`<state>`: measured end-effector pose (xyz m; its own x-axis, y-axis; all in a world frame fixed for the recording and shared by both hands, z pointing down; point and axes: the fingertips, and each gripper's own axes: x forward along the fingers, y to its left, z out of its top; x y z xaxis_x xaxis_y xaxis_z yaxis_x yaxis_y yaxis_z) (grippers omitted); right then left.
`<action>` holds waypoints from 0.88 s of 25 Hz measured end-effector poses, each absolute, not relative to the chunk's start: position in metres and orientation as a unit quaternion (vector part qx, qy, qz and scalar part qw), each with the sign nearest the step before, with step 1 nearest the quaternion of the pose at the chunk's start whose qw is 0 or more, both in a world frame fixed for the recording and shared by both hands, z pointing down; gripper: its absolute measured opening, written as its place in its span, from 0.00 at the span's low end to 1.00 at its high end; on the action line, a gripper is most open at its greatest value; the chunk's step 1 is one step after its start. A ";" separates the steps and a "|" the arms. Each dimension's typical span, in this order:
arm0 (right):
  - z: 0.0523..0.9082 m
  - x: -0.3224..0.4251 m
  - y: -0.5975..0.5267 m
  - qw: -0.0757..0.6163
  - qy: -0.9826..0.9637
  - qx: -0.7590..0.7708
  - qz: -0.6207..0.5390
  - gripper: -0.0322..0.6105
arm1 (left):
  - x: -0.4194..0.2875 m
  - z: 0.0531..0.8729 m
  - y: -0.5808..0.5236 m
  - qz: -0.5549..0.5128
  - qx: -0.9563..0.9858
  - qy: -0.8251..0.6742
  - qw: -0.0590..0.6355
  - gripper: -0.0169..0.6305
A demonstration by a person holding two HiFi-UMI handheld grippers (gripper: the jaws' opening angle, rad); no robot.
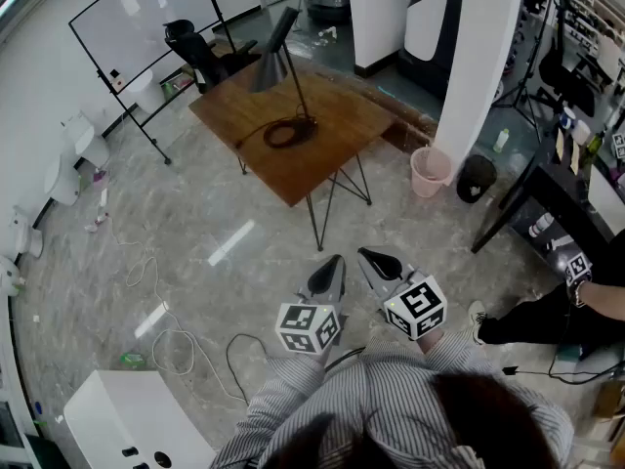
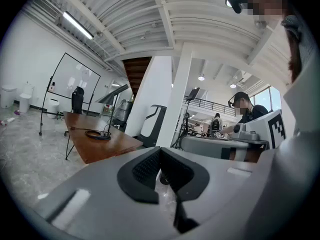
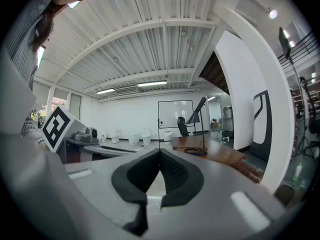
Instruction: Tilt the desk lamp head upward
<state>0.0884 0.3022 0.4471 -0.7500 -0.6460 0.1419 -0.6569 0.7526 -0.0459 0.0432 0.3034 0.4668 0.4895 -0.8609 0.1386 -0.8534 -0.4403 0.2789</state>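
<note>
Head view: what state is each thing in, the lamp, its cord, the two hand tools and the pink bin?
Lamp: upright on the table, head angled down, no glow visible.
Cord: coiled by the lamp's base.
Left gripper: shut, empty, well short of the table.
Right gripper: shut, empty, beside the left one.
Pink bin: upright, beside the table.

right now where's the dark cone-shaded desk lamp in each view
Head view: dark cone-shaded desk lamp at top centre, standing on the brown wooden table.
Left gripper view: lamp left of centre, at mid-height.
Right gripper view: lamp just right of centre.
Shared landmark: that table under the lamp.
</note>
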 end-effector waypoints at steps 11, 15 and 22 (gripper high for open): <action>0.449 0.084 0.297 0.058 -0.934 0.349 0.044 0.05 | 0.038 0.466 0.299 -0.030 0.849 -0.497 0.175 0.03; 0.450 0.085 0.296 0.057 -0.935 0.347 0.048 0.05 | 0.042 0.466 0.299 -0.030 0.854 -0.490 0.174 0.03; 0.453 0.090 0.289 0.054 -0.938 0.339 0.047 0.05 | 0.042 0.475 0.289 -0.033 0.847 -0.498 0.186 0.03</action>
<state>0.0897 0.2892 0.4528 -0.7638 -0.6315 0.1330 -0.6417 0.7652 -0.0520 0.0418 0.2892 0.4746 0.5023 -0.8551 0.1287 -0.8305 -0.4357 0.3470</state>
